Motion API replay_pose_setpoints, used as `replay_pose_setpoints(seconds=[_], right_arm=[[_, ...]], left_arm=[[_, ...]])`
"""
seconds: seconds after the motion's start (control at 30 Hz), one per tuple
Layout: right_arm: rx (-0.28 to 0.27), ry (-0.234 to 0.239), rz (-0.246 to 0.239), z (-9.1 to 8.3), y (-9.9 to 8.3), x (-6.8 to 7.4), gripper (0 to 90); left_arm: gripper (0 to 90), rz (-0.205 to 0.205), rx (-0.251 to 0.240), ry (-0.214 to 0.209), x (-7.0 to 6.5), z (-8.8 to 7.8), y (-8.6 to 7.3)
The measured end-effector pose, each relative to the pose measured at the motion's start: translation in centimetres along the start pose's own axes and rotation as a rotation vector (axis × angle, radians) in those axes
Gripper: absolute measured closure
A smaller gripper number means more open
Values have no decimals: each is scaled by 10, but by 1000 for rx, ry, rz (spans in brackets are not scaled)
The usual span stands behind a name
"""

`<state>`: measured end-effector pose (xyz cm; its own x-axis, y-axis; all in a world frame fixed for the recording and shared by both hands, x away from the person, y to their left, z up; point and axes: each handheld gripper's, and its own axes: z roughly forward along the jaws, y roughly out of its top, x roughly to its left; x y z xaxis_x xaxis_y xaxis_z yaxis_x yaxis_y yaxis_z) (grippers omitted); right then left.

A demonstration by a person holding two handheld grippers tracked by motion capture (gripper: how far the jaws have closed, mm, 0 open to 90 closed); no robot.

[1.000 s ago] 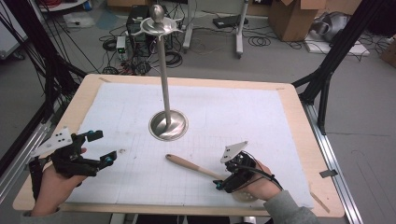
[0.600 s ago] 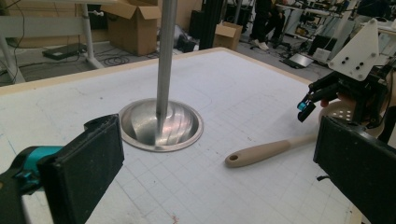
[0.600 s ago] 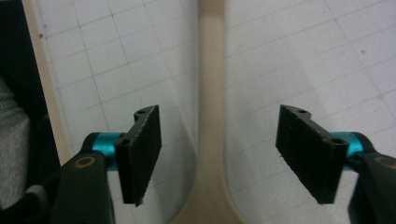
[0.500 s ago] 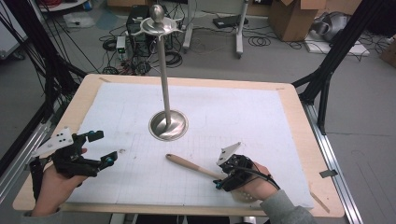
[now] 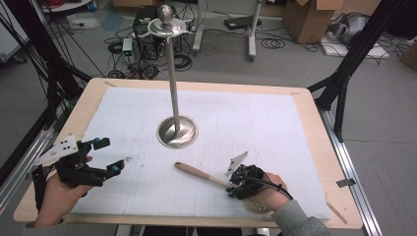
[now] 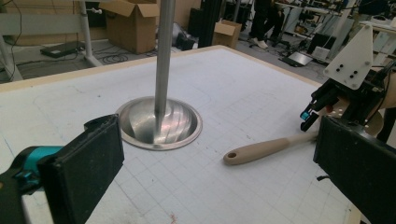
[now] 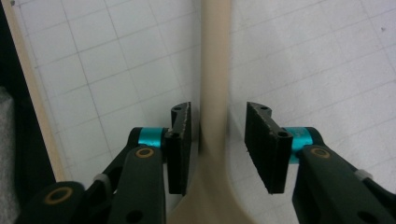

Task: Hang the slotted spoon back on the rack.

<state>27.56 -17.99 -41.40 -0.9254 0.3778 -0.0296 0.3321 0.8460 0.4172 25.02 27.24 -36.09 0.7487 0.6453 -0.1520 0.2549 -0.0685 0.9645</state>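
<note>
Closing around the spoon near the table's front edge, our right gripper isn't yet pinching its neck; light, stiff, smooth wood. Left gripper gapes, holding nothing.

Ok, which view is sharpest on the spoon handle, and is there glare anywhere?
Right gripper view: the beige wooden spoon handle is soft and out of focus close to the lens; left gripper view: handle crisp, bright glare streaks on the shiny metal stand base; high view: even lighting, the same base gleams mildly.
</note>
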Motion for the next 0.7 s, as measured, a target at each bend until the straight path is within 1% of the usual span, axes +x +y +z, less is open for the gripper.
replay_pose_setpoints(seconds=[0.13,0.2,0.4,0.53,0.7], right_arm=[[-1,19,1,0,0,0,718],[-3,15,-2,0,0,1,759],[-14,26,23,0,-1,0,779],[-22,47,30,-1,-2,-2,782],[-45,57,40,-2,-5,-4,783]], left_arm=[[21,1,3,-2,0,0,0],[21,0,3,-2,0,0,0],[21,-1,1,-1,0,0,0],[21,0,1,-2,0,0,0],[21,-1,1,-1,0,0,0]])
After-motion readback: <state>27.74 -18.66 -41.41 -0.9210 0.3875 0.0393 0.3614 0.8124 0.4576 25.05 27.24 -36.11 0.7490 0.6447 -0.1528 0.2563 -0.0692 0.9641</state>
